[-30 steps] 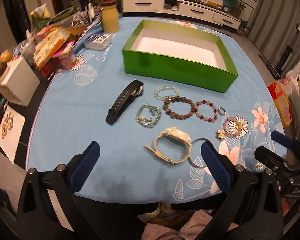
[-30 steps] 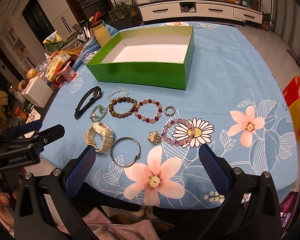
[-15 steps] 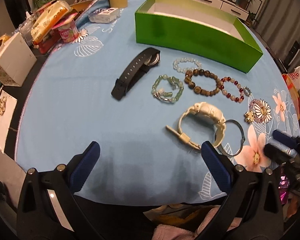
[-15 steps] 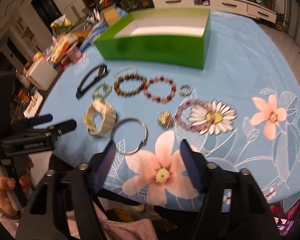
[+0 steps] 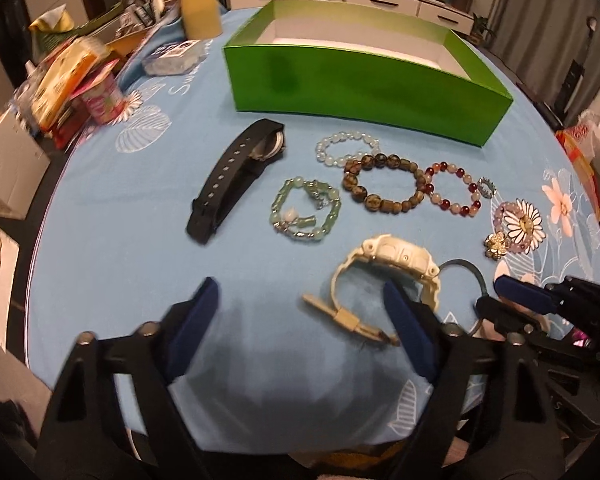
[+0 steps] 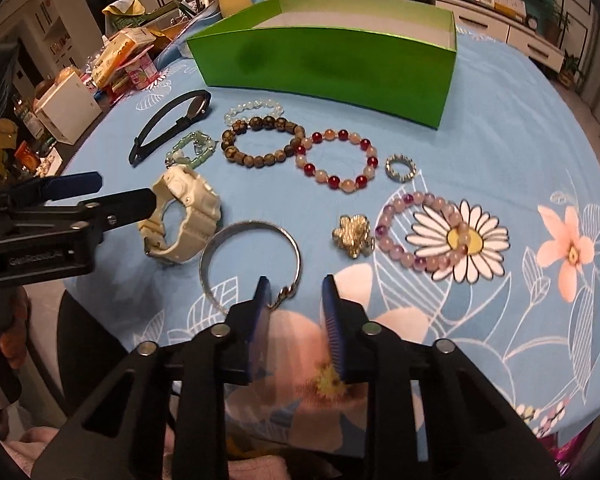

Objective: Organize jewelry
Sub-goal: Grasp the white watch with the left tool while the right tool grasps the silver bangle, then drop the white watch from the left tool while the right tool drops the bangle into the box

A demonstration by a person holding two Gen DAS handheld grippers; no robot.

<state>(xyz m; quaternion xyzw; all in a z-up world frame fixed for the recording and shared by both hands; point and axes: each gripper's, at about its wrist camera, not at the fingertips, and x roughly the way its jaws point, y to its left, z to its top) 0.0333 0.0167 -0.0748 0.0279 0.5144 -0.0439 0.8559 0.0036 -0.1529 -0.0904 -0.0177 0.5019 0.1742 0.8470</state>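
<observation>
The right hand-held gripper (image 6: pixel 294 294), jaws just narrowing, stands apart around the silver bangle's (image 6: pixel 250 256) clasp, not pressing; the left hand-held gripper (image 5: pixel 300 300), also closing, straddles the white watch's (image 5: pixel 388 268) strap unclamped; beaded bracelets (image 6: pixel 336 160) lie beyond on the surface (image 6: pixel 520 140); farthest, the green box (image 6: pixel 328 64) shows only white lining.

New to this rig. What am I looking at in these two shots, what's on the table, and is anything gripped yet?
No robot: a person holds a two-finger clamp in each hand, each with a fisheye camera looking along its fingers. One picture is from the left gripper, the other from the right gripper. On the blue floral tablecloth lie a green box, black watch, white watch, several bead bracelets, a small ring, a gold brooch and a silver bangle. Both jaws have just been closing; nothing is gripped. The right jaws straddle the bangle's clasp.
</observation>
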